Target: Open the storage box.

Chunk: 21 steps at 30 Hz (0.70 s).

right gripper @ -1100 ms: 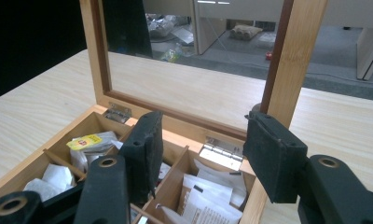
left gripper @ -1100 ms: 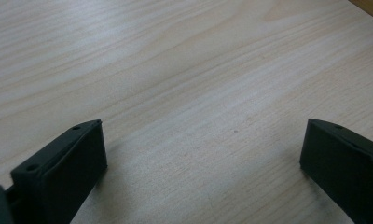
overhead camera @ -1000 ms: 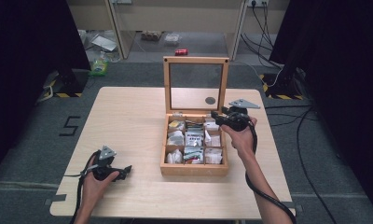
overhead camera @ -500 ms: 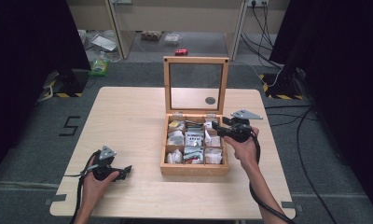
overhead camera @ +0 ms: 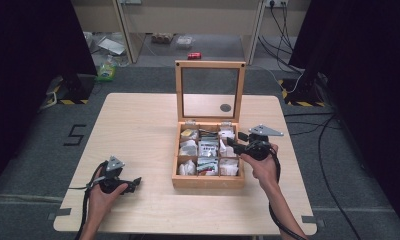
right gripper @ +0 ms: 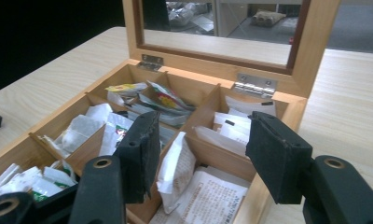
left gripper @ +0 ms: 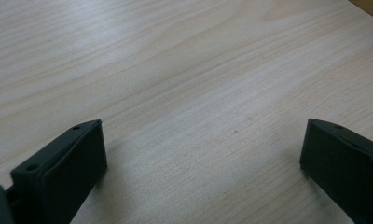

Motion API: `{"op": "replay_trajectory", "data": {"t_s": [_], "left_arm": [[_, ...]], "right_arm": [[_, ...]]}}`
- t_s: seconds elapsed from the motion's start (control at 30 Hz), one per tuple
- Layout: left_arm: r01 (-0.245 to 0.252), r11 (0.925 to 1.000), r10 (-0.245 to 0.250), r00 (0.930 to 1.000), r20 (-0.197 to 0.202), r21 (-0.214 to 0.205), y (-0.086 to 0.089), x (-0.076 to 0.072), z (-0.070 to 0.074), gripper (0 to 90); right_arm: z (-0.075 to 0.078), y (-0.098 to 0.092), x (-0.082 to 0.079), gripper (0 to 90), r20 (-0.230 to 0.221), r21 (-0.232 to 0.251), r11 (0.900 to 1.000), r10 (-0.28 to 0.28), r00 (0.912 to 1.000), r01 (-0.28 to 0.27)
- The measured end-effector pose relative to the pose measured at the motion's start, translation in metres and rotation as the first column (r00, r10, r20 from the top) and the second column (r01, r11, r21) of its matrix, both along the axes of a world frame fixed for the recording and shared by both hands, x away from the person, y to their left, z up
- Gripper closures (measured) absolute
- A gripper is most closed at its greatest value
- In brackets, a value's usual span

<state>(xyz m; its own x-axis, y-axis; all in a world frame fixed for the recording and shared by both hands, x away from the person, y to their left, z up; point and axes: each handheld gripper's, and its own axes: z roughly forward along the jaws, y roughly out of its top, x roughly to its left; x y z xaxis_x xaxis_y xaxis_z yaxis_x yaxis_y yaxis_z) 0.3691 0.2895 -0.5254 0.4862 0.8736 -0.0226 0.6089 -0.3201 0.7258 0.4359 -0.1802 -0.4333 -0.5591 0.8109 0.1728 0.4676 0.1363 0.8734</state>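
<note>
While poised with the right claw [right gripper: 201,140] over the right-hand edge of the open wooden tea box [overhead camera: 208,182], grips nothing yet: jaws spread a good way though not fully, pads bare, only air between. Just ahead of and below that claw, a shade toward its left jaw: a white tea sachet [right gripper: 176,168], propped on edge against a divider, long axis rising and leaning slightly away from the claw, thin faces turned roughly toward the two pads. Under the claw's right jaw, printed flat packets [right gripper: 208,196]; farther ahead, more white sachets [right gripper: 231,128] in the compartment by the hinge; beyond those, the glass-paned lid [overhead camera: 210,65], upright and clear of the approach. Off past the left jaw, loose tea bags [right gripper: 89,128] in the middle column. Probably calls for a short drop forward and down so as to straddle the standing sachet across its thin faces, not along its length. Much nearer to this claw than to the left claw [left gripper: 201,140], set wide open and empty just above bare counter [overhead camera: 138,120], well apart from the box.
</note>
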Motion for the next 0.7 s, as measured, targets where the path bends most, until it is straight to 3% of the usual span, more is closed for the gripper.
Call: {"op": "replay_trajectory", "data": {"t_s": [0.7], "left_arm": [[0.0,1.0,0.0,1.0,-0.001,0.0,0.0,0.0,0.0,0.0]], "right_arm": [[-0.017,0.006,-0.003,43.6,-0.055,-0.055,0.9979,0.033,0.9979,-0.036]]}}
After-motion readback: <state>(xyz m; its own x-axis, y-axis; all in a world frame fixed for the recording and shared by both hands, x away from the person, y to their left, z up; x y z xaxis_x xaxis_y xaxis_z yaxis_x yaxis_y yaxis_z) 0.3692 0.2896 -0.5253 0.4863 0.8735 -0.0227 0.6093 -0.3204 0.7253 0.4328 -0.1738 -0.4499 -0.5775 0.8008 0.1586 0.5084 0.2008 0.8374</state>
